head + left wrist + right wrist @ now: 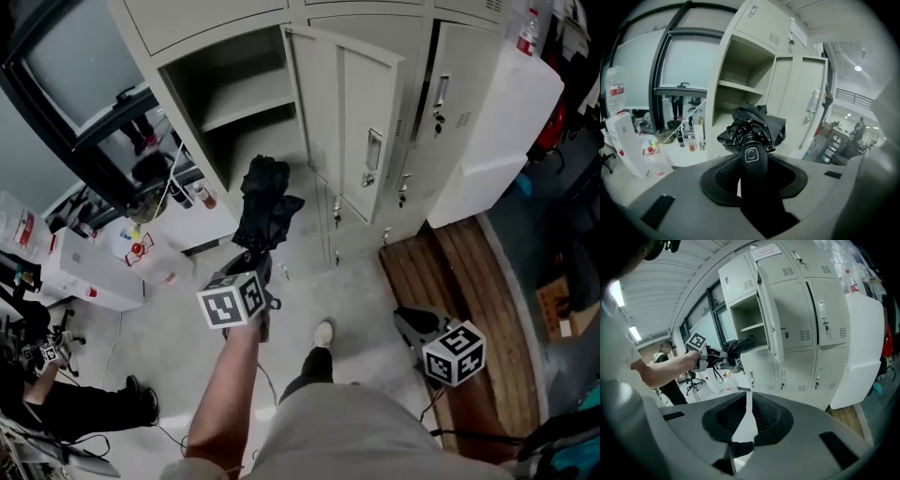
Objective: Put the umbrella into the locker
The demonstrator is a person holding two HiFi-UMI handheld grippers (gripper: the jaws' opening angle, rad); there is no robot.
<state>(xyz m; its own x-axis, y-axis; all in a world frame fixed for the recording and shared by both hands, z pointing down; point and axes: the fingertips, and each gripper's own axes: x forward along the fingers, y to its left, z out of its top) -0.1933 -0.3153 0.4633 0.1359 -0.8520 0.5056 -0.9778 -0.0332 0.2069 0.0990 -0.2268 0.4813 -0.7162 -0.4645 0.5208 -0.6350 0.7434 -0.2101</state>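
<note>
A folded black umbrella (265,202) sticks out of my left gripper (257,261), which is shut on its handle (753,161). The crumpled canopy (753,127) points toward the open locker compartment (234,98), just in front of its opening and below its inner shelf (736,87). The locker door (349,122) stands swung open to the right. My right gripper (406,324) hangs low at the right over the floor, away from the locker. In the right gripper view its jaws stand almost together around my right gripper (749,401), with nothing between them.
A white table (202,220) with bottles stands left of the locker. A seated person (56,398) is at the lower left. A wooden platform (469,272) and a white cabinet (511,131) lie to the right. My shoe (323,333) is on the grey floor.
</note>
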